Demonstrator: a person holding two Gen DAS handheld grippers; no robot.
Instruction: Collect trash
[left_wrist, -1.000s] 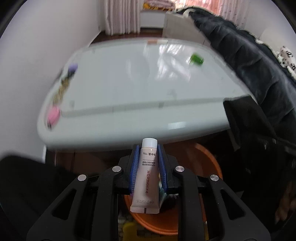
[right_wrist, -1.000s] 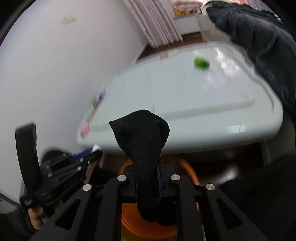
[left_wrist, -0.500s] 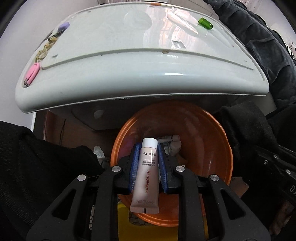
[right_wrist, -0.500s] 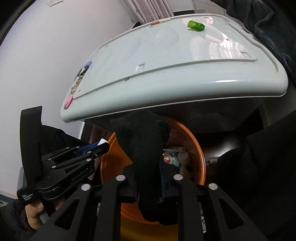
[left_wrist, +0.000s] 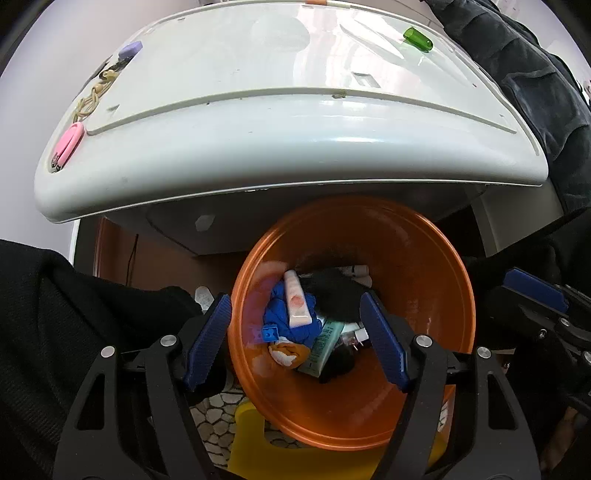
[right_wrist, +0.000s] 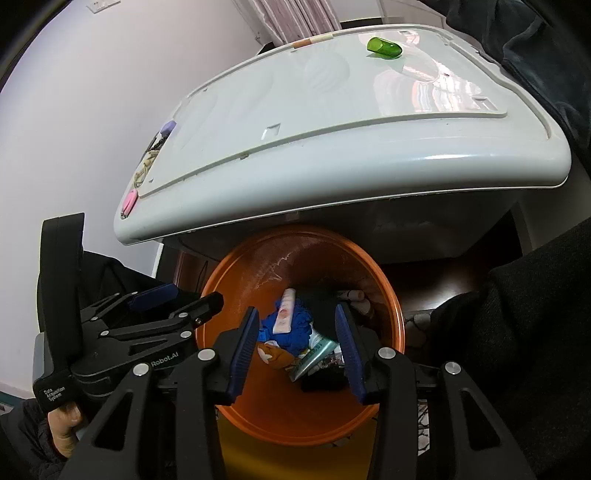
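Note:
An orange bin (left_wrist: 424, 280) stands below the front edge of the white table; it also shows in the right wrist view (right_wrist: 295, 254). Inside lie a pink tube (left_wrist: 295, 302) on blue cloth (left_wrist: 280, 325), a black sock (left_wrist: 336, 291), a green tube (left_wrist: 321, 347) and other bits. The pink tube (right_wrist: 284, 314) and blue cloth (right_wrist: 295, 332) show in the right view too. My left gripper (left_wrist: 299, 339) is open and empty above the bin. My right gripper (right_wrist: 295, 347) is open and empty above the bin, to the right of the left gripper (right_wrist: 177, 295).
The white table (left_wrist: 295, 147) overhangs the bin. On it lie a green capsule (left_wrist: 417, 38), a pink clip (left_wrist: 68, 142), a purple item (left_wrist: 129, 48) and a cord (left_wrist: 92, 99). Dark clothing (left_wrist: 535, 92) hangs at the right. A yellow object (left_wrist: 251, 443) sits under the bin.
Both grippers have opened over the bin. The pink tube dropped from the left gripper and the black sock from the right one; both now lie in the bin.

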